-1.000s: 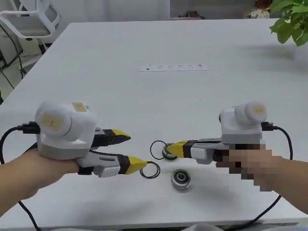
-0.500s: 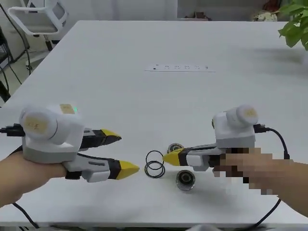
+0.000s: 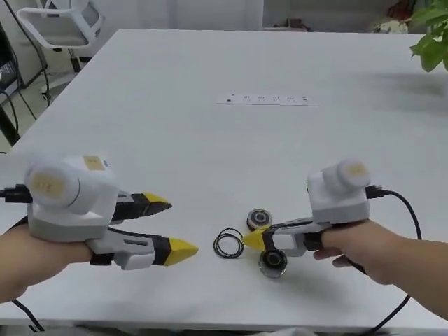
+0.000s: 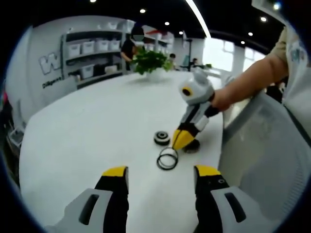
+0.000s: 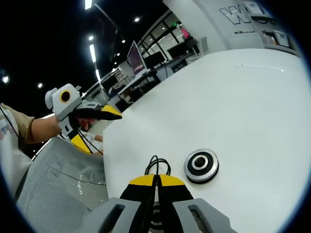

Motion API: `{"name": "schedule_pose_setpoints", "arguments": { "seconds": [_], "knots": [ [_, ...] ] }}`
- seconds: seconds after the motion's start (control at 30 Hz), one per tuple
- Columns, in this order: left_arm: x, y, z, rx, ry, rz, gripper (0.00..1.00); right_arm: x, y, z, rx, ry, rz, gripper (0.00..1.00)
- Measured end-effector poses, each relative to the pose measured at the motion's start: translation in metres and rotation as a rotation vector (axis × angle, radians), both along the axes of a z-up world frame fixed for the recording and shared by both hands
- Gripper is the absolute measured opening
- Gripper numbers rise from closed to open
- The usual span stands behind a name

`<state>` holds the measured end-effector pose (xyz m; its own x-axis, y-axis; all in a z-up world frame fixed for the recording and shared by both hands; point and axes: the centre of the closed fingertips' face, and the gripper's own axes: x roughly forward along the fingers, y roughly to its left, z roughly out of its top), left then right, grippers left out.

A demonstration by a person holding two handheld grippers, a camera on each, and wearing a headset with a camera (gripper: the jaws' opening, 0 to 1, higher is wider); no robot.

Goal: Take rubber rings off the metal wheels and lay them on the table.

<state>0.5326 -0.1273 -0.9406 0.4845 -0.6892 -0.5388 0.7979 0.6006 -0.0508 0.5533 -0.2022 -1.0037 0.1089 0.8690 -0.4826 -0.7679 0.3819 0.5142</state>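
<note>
Two black rubber rings lie overlapping on the white table. My right gripper is shut, and its yellow tip pinches the edge of one ring. One metal wheel sits just beyond that tip, also seen as the wheel. A second wheel lies under the right gripper's jaws. My left gripper hovers open to the left of the rings, nothing between its jaws. The left gripper view has its own jaws apart, with the rings and the right gripper ahead.
A flat socket strip is set into the table's middle. An office chair stands at the far left corner and a plant at the far right. Cables trail from both grippers over the near edge.
The right gripper has drawn a ring away from the far wheel and toward me, onto the other ring. The left gripper has stayed open at the left.
</note>
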Motion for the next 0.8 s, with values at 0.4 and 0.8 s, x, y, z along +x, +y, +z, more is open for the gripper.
{"name": "schedule_pose_setpoints", "arguments": {
  "seconds": [0.4,0.8],
  "knots": [
    [-0.001,0.001,-0.005,0.019,0.009,-0.008,0.55,-0.003,-0.004,-0.004,-0.055,-0.063,0.037,0.11],
    [0.002,0.001,-0.002,0.012,0.014,-0.006,0.55,0.002,-0.011,0.017,-0.001,-0.111,0.01,0.2]
  ]
}}
